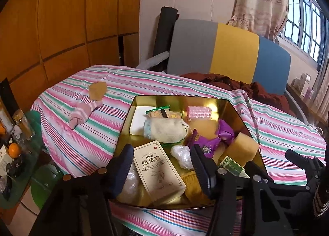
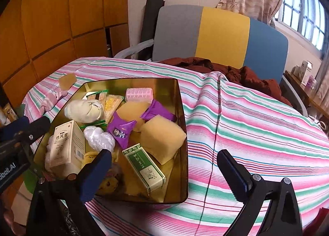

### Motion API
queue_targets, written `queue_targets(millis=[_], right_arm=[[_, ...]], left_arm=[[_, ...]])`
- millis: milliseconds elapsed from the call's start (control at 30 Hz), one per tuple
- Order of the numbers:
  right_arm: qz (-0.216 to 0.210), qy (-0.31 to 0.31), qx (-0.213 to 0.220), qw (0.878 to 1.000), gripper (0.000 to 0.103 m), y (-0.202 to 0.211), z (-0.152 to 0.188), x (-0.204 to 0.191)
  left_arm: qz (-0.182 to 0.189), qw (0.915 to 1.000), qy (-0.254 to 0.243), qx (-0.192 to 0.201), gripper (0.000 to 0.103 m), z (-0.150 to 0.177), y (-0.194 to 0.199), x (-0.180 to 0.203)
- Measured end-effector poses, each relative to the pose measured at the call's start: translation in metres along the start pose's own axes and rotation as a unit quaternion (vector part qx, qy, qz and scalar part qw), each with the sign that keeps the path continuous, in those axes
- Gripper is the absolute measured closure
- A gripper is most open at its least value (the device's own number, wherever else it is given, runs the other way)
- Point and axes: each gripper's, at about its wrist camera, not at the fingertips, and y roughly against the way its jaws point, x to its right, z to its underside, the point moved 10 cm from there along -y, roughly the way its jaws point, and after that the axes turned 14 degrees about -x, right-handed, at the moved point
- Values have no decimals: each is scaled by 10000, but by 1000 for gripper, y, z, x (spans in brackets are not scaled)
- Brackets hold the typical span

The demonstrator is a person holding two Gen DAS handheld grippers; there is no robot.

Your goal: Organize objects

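Note:
A gold tin box [image 1: 131, 112] [image 2: 181, 100] sits on the striped tablecloth, filled with several items: a beige carton [image 1: 158, 168] [image 2: 65, 145], a cream sock roll [image 1: 166, 129] [image 2: 86, 110], purple packets [image 1: 207, 143] [image 2: 121, 129], a yellow sponge [image 1: 242, 149] [image 2: 162, 139], a green box [image 2: 144, 168] and a pink case [image 1: 199, 112] [image 2: 139, 94]. A pink striped sock [image 1: 84, 112] [image 2: 51, 100] and a tan sponge piece [image 1: 98, 90] [image 2: 66, 80] lie on the cloth left of the tin. My left gripper [image 1: 162, 170] is open over the tin's near end. My right gripper [image 2: 164, 174] is open and empty at the tin's near right corner.
A chair [image 1: 226, 51] [image 2: 216, 36] with a dark red garment [image 1: 246, 88] [image 2: 236, 73] stands behind the table. A side table at the left holds a glass jar [image 1: 23, 125] and an orange [image 1: 14, 150]. Wooden cabinets [image 1: 61, 20] line the back left.

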Motion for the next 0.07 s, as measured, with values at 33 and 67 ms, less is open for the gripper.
queue_targets(millis=[33, 67], right_arm=[[3, 0, -4, 10000, 0, 0, 0, 0], [7, 0, 0, 10000, 0, 0, 0, 0]], left_arm=[[20, 10000, -8, -18, 45, 0, -1, 0], [114, 9999, -33, -101, 45, 1, -3, 2]])
